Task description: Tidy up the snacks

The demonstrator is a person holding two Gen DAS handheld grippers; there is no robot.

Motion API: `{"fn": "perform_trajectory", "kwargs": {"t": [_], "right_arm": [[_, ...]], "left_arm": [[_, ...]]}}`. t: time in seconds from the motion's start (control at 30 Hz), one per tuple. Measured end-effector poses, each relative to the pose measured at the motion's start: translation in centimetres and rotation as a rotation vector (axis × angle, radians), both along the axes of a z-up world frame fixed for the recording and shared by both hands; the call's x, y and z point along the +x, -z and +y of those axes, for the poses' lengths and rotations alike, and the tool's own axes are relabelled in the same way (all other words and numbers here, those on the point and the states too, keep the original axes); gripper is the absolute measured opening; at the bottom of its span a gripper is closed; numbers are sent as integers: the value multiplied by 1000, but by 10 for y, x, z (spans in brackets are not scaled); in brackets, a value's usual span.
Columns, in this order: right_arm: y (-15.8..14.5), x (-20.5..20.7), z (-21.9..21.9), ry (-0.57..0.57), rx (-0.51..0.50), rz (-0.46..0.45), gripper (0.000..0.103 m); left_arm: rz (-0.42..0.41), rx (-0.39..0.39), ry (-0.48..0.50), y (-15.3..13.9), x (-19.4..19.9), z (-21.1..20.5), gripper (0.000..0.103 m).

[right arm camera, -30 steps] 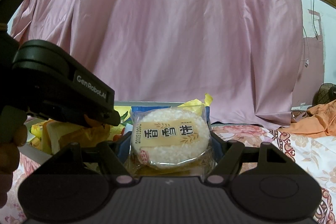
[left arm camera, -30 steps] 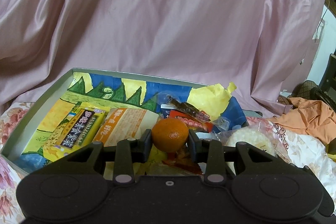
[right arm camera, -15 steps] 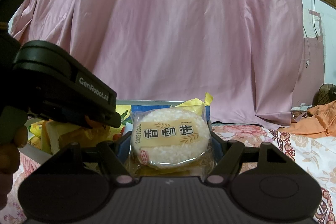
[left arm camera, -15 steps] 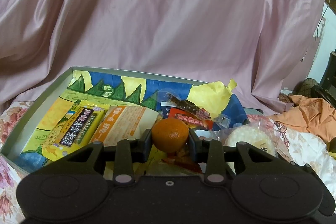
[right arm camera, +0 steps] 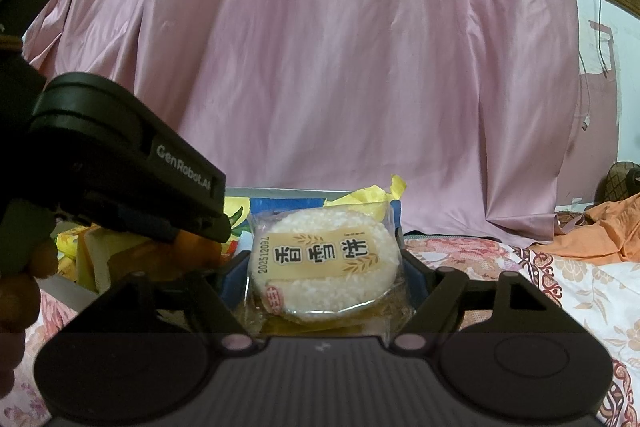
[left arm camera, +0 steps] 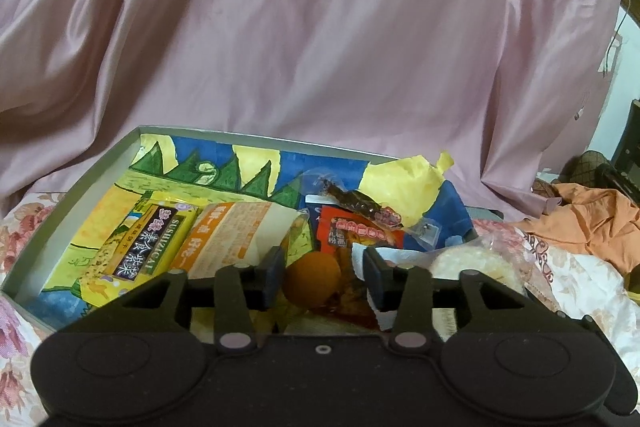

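Backdrop: pink satin cloth hangs behind everything in both views; a floral bedspread covers the bed underneath.
Box: shallow grey-rimmed box with a painted lining of green peaks, blue and yellow, lying on the bed, centre-left in the left wrist view. The right wrist view shows only a strip of its far rim and lining.
Box contents, left wrist view only: yellow biscuit pack at left, orange-and-white pack just beside it, red sachet and a dark wrapped sweet at right of centre.
Left tongs: jaws opening, standing apart. A tangerine sits between the blue pads, close to the left pad and clear of the right one; contact with the left pad cannot be told. It lies low over the snacks in the box.
Right tongs: jaws opening, set wide on either side of a wrapped round rice cracker. Whether the pads press on the wrapper cannot be told.
Right wrist view only: body of the left gripper at upper left, and a person's hand on its handle at the left edge.
Right edge, both views: crumpled orange garment on the bed.
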State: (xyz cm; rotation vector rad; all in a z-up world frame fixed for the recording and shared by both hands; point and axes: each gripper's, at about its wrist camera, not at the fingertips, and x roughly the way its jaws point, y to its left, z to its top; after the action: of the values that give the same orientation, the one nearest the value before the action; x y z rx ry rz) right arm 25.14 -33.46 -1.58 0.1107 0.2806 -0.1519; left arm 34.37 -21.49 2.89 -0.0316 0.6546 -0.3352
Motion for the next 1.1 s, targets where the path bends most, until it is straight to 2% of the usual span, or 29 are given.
{"fn": "perform_trajectory", "kwargs": {"t": [0.1,0.23,0.37,0.5,0.7,1.1], "right_arm": [[-1,-1,0,-8,2,-4,86],[0,-1,-1,-14,-1,-7,90],[-1,-3,-2,-14,1,-19,98],[-2,-5,-5,-6,16,-19,100],[-9,-11,-8,12,24,-40,103],[-30,-30,-4,16,24,-87,103]], "left_arm": [[-4,-5,5,0,-1,0,60],[-24,-23,17,-3,-5,-1,82],[-53,-28,17,-10,-11,-4,91],[-73,-31,8,-17,-16,-3,99],[-119,-15,-40,-29,-24,7,102],[-151,-19,-132,-49,-46,41,102]]}}
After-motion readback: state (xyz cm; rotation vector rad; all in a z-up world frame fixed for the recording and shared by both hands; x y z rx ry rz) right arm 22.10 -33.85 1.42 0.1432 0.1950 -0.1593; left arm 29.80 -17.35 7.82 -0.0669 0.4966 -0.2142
